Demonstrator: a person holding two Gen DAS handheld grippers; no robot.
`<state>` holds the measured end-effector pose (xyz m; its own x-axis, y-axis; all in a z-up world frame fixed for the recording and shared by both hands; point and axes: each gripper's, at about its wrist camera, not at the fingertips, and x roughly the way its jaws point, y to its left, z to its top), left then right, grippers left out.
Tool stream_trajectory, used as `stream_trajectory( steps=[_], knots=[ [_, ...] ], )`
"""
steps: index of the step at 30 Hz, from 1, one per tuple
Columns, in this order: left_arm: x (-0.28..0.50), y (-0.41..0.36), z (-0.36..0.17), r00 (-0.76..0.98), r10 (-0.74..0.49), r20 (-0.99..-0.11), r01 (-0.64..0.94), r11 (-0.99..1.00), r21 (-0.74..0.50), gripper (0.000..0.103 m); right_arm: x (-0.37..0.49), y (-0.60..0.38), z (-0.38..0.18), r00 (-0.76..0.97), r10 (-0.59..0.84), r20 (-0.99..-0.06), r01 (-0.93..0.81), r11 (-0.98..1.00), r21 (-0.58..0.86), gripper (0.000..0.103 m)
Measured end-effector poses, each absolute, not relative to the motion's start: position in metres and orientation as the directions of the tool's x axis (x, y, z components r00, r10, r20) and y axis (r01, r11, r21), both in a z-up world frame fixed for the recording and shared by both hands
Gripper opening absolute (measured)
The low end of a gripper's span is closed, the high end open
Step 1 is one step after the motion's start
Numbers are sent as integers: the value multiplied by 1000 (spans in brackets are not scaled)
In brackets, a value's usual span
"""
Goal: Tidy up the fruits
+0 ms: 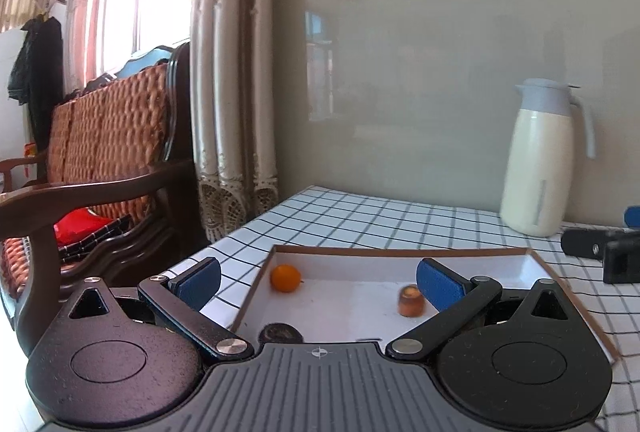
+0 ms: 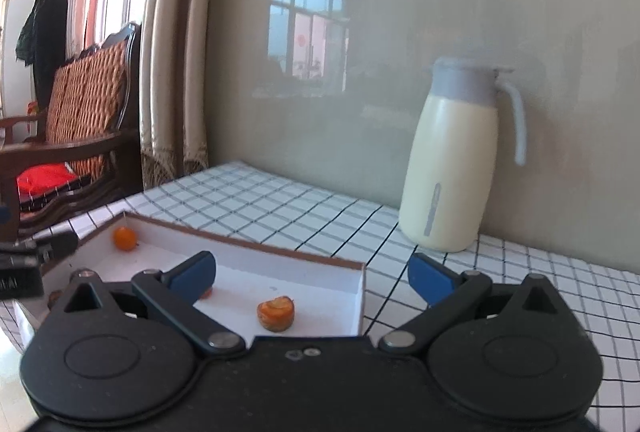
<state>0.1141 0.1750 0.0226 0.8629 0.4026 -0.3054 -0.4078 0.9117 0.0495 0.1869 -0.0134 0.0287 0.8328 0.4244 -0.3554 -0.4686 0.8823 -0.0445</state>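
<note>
A shallow white box [image 1: 400, 257] with a brown rim lies on the checked tablecloth. A small round orange fruit [image 1: 285, 277] sits in its far left corner; it also shows in the right wrist view [image 2: 125, 238]. A brownish-orange fruit piece [image 1: 411, 300] lies by the left gripper's right finger. An orange fruit chunk [image 2: 276, 313] lies near the box's right wall [image 2: 362, 300]. My left gripper [image 1: 318, 282] is open and empty above the box. My right gripper [image 2: 312, 278] is open and empty over the box's right corner. A dark round object [image 1: 280, 333] sits partly hidden under the left gripper.
A cream thermos jug [image 2: 452, 164] with a grey-blue lid stands at the back by the wall [image 1: 538, 160]. A wooden sofa [image 1: 100, 160] with woven cushions stands left of the table, beside curtains. The right gripper shows at the left view's right edge [image 1: 600, 248].
</note>
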Motion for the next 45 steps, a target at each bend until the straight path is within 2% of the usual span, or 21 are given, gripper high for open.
stream_trajectory(
  steps=[12, 22, 27, 29, 45],
  knots=[
    [31, 114, 43, 918, 293, -266, -297, 955, 27, 103, 89, -84, 51, 866, 379, -325, -426, 901, -84, 97],
    [-33, 72, 28, 932, 246, -267, -242, 969, 49, 103, 33, -129, 29, 882, 326, -341, -369, 927, -67, 97],
    [-43, 68, 10, 937, 266, -229, -261, 964, 50, 103, 27, -131, 16, 884, 314, -347, -357, 931, -68, 97],
    [-42, 71, 2, 929, 270, -254, -269, 962, 39, 103, 26, -132, 12, 884, 326, -336, -367, 928, -67, 97],
    [-38, 72, -2, 925, 281, -257, -270, 960, 75, 103, 28, -139, -9, 883, 349, -315, -375, 927, -24, 97]
  ],
)
